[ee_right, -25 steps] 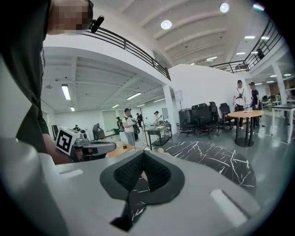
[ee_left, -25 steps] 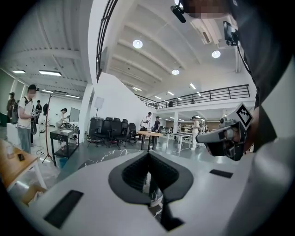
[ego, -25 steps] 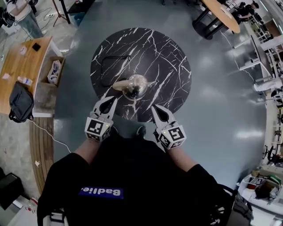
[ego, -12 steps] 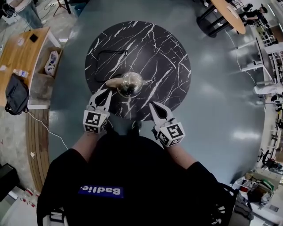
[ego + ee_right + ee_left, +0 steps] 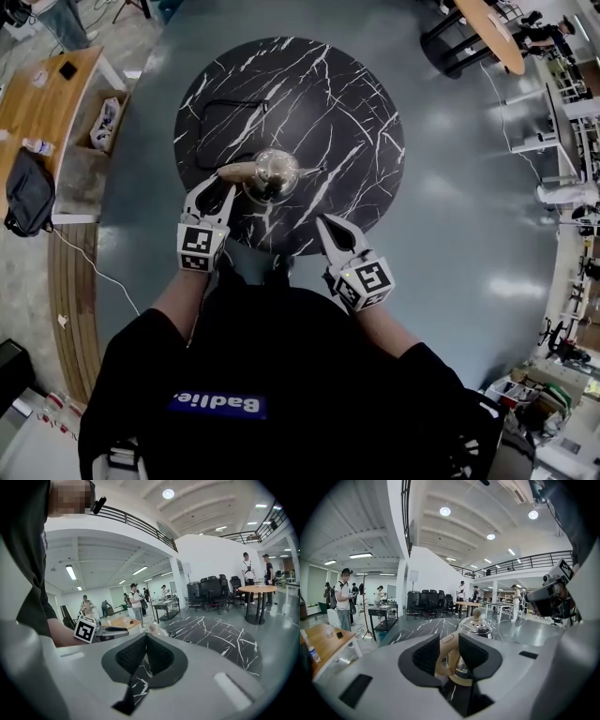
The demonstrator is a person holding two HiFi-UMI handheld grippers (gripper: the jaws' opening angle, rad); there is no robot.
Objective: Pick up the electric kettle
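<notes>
Kettle handle [image 5: 446,650] partly behind left tool [image 5: 214,187]

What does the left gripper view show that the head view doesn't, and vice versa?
Only the left gripper view: the jaws of the left gripper opening with the handle between them, the lid's holes, office chairs. Only the head view: the right gripper, a black cord. Both: the kettle on the marble table.

1. The electric kettle [image 5: 272,176] is shiny steel, with a domed, knobbed lid and a tan handle [image 5: 234,172].
2. It stands upright on the near part of the round, black marbled worktop [image 5: 319,94], with its handle pointing left.
</notes>
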